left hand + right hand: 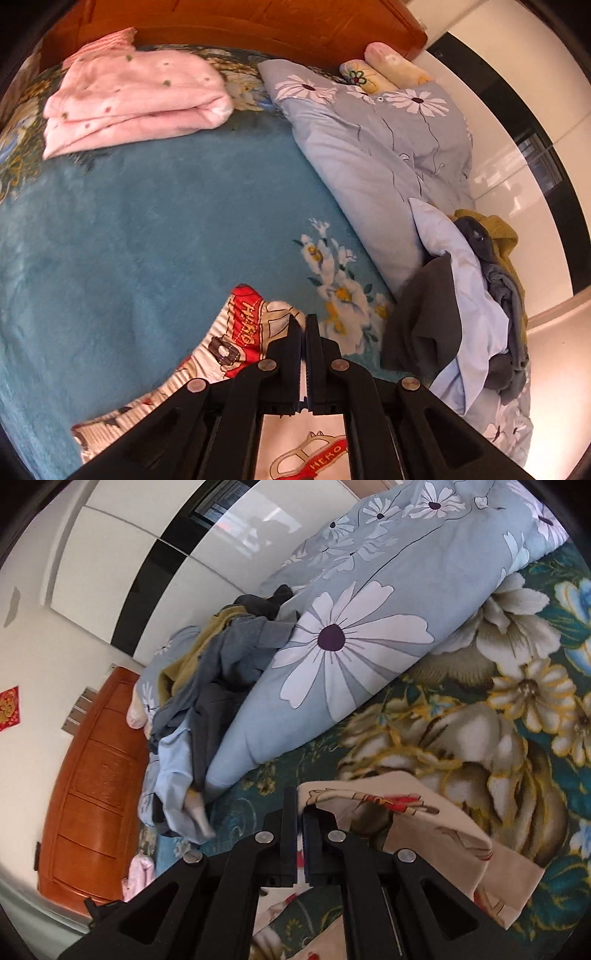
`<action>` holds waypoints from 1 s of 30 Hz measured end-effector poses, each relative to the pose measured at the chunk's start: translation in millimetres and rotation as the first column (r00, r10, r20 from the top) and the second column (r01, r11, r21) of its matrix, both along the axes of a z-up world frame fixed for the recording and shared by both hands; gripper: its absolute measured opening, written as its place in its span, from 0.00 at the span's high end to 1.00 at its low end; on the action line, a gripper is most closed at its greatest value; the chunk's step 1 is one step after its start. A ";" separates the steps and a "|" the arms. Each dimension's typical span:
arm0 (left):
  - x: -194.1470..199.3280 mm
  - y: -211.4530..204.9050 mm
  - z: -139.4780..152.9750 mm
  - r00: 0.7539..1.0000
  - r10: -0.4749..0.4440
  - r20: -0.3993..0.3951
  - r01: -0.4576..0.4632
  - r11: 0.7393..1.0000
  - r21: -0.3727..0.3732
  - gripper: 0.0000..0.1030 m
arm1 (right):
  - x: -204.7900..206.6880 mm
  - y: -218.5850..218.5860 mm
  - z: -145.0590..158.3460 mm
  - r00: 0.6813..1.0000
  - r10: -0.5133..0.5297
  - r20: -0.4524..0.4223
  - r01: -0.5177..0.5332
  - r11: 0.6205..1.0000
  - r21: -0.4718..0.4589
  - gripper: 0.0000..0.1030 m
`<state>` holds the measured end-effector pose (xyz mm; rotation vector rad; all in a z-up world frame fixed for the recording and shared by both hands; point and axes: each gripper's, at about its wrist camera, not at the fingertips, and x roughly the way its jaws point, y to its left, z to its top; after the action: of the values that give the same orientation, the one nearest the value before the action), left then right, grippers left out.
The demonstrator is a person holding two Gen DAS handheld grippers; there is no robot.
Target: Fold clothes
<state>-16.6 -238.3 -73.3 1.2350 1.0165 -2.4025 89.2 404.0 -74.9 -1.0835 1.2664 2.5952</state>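
Observation:
A cream garment printed with red cars and the word HERO (236, 336) lies on the teal floral blanket (147, 236). My left gripper (303, 321) is shut on its edge, with cloth showing between and below the fingers. In the right wrist view the same garment (436, 834) drapes to the right of my right gripper (300, 801), which is shut on its edge. The cloth hangs folded over the blanket (480, 720) there.
A folded pink garment (136, 99) lies at the far left by the wooden headboard (258, 26). A blue daisy-print duvet (376, 155) (351, 635) runs along the bed. A pile of unfolded grey, light blue and mustard clothes (476, 295) (207, 686) lies beside it. White wardrobe doors (110, 546) stand behind.

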 end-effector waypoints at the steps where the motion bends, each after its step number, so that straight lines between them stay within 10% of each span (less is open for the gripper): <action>1: -10.2 2.7 -0.3 1.000 -0.012 0.016 0.012 1.000 -0.023 0.98 | -9.4 4.0 -6.7 1.000 -0.009 0.028 0.009 1.000 0.004 0.98; 10: -30.6 10.1 -14.4 0.997 -0.080 0.011 0.078 0.989 0.124 0.95 | -62.0 5.6 -43.8 0.971 0.041 0.234 -0.057 0.996 0.064 0.97; 16: -36.5 17.1 -5.6 0.990 -0.138 -0.034 0.142 0.972 0.185 0.45 | -75.2 3.2 -26.0 0.972 0.122 0.200 -0.142 0.986 0.089 0.89; 20: -25.1 22.6 10.3 0.974 -0.222 -0.052 0.227 0.966 0.128 0.44 | -67.0 3.3 3.7 0.978 0.171 0.116 -0.188 0.971 0.150 0.50; 27: 48.4 -23.9 8.7 0.983 -0.170 -0.070 0.175 0.982 0.068 0.44 | 7.8 56.0 15.3 0.992 0.019 0.127 -0.056 0.954 0.296 0.50; 30: 73.8 -52.2 -2.1 0.996 -0.051 -0.068 0.059 0.991 0.116 0.44 | 45.5 56.4 -6.9 0.988 0.057 0.143 -0.088 0.971 0.223 0.50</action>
<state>57.2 -290.5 -75.4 1.2465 1.1741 -2.4704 134.7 460.4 -81.8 -1.2575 0.8897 2.5859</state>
